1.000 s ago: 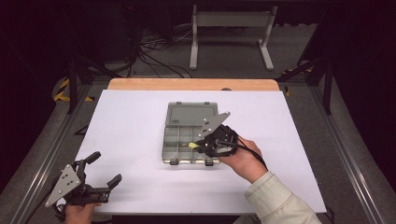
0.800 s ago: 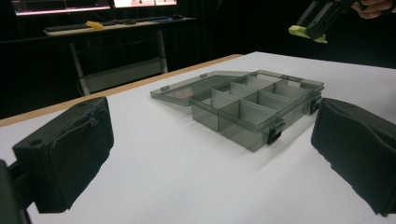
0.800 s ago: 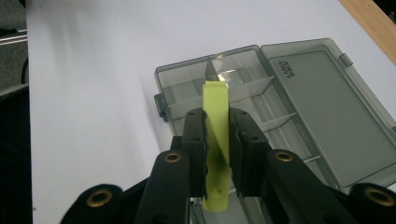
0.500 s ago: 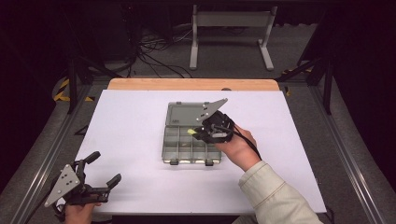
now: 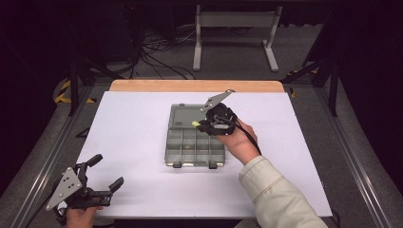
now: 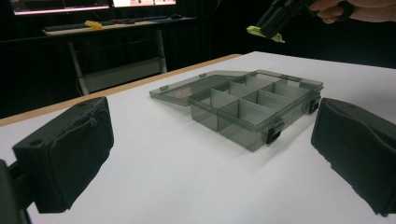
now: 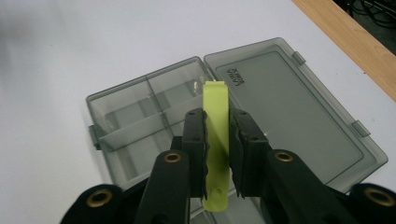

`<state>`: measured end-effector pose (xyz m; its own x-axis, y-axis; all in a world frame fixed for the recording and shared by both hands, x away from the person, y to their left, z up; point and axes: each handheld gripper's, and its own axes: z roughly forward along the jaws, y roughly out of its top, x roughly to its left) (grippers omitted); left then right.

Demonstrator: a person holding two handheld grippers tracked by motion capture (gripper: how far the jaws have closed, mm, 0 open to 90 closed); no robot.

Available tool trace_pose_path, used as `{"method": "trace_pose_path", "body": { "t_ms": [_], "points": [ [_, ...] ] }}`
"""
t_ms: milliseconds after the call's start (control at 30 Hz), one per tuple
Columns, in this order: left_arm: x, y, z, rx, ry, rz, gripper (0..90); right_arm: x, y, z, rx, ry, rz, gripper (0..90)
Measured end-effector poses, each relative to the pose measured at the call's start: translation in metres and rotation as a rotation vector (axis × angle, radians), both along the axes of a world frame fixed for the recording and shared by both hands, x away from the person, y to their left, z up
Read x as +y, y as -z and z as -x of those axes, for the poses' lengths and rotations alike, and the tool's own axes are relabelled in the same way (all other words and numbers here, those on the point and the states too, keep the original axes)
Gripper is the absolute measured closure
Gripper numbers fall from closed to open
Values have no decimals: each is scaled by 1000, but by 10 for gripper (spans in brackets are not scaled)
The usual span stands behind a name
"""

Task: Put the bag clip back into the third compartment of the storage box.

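Two jaws of the right gripper point(image 7: 217, 154) pinch a yellow-green strip point(image 7: 215, 140) above the open organizer box point(image 5: 196, 137)

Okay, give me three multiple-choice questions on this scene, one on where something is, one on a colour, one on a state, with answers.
1. Where is the right tool?
A. above the smoky grey plastic compartment box
B. resting on the white table near the person
C. beyond the table's wooden far edge

2. What colour is the flat strip in the right tool?
A. red
B. yellow-green
C. blue

3. How is the box's lid?
A. latched shut
C. taken off and standing on edge
B. open, lying flat on the white table

Answers: 1 A, the high view shows it raised over the box's far compartments. 2 B, the right gripper view shows a yellow-green strip clamped between the jaws. 3 B, the lid lies flat beside the compartments, still joined along one side.
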<state>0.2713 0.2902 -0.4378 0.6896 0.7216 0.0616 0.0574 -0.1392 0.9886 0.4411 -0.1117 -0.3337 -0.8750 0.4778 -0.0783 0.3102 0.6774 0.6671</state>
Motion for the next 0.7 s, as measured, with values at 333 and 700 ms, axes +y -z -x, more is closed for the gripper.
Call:
{"method": "trace_pose_path", "body": {
  "t_ms": [333,700],
  "points": [
    [0,0,0,-2,1,4,0,3,8,-19,5,42,13,779],
    [0,0,0,-1,2,2,0,0,21,-27,39,80,-11,779]
  ]
}}
